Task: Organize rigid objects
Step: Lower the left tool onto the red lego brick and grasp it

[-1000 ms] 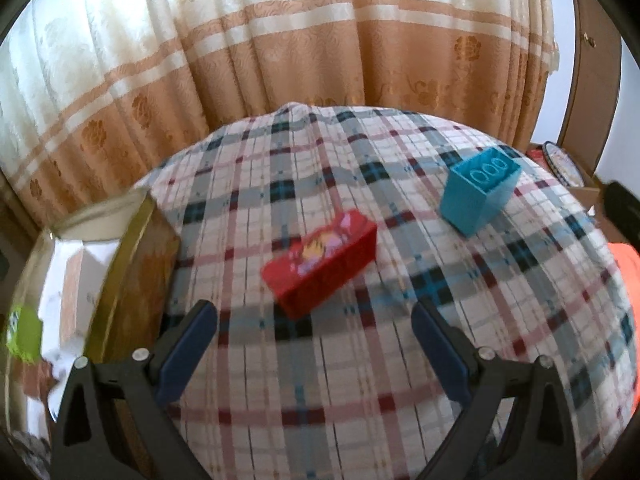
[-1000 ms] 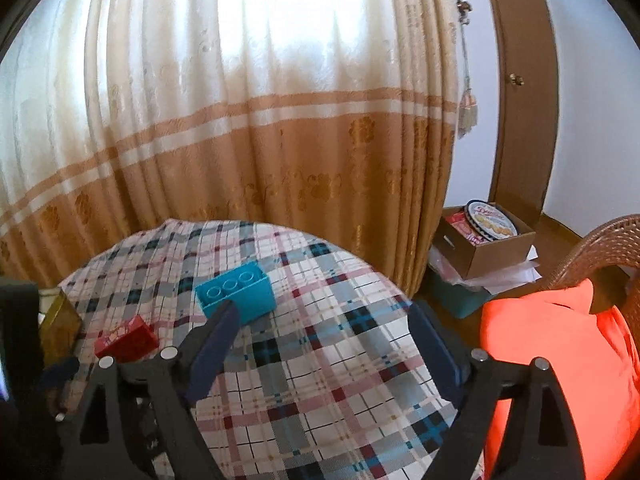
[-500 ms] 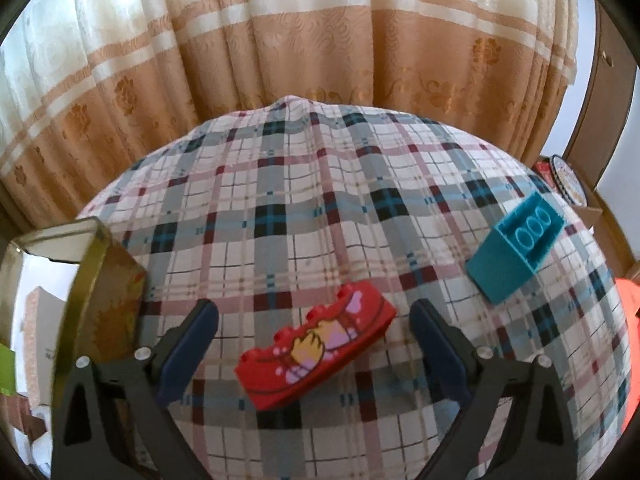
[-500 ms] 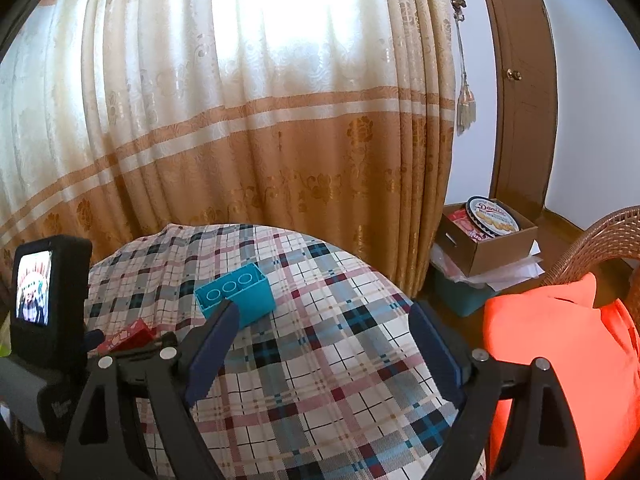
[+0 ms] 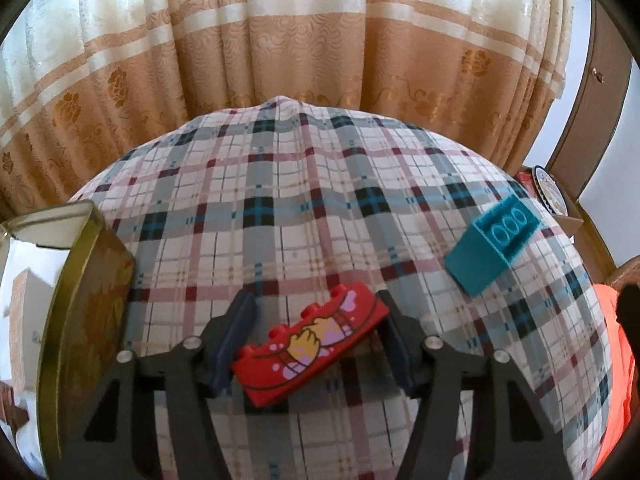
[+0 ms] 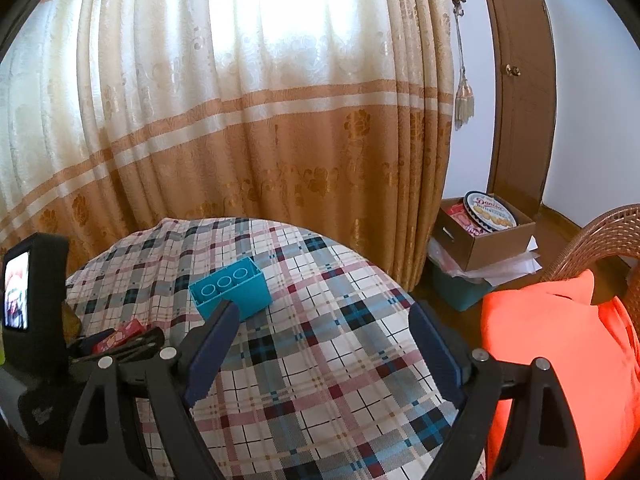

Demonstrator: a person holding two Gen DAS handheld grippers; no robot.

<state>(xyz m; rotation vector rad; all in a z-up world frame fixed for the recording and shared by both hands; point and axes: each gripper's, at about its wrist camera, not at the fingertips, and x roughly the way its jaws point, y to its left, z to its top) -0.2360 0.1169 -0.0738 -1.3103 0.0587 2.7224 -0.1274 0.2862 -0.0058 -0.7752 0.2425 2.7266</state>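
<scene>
Two toy building bricks are present, one red and one teal. The red brick [image 5: 311, 343], printed with a cartoon picture and carrying studs along its upper edge, lies diagonally in the lower centre of the left wrist view, on the tablecloth. The teal brick [image 5: 491, 250] rests at the right of that view with its hollow underside showing three round tubes; it stands well apart from the red brick.

One gold metal tin [image 5: 86, 320] stands at the left edge of the left wrist view, open at the top.

Two hand-held grippers are in use. The left gripper [image 5: 316, 340] brackets the red brick and its jaws are closing. The brick sits between the two blue pads; both ends appear to touch or nearly touch the pads, and a firm grip cannot be confirmed. The right gripper [image 6: 324, 344] has its jaws spread wide with nothing between them, only bare cloth. In the right wrist view the teal brick lies just beyond its left finger, and the left gripper's body, bearing a small lit screen [image 6: 17, 290], appears at the far left.

The surface is one round table covered by a plaid tablecloth [image 5: 304, 208] in white, grey, teal and dark red.

The room contains one cream and tan curtain [image 6: 248, 120] behind the table, one brown door [image 6: 520, 80] at upper right, one cardboard box [image 6: 490, 240] on the floor holding a round biscuit tin, and one wicker chair [image 6: 600, 240] with an orange cushion [image 6: 556, 352] at lower right.
</scene>
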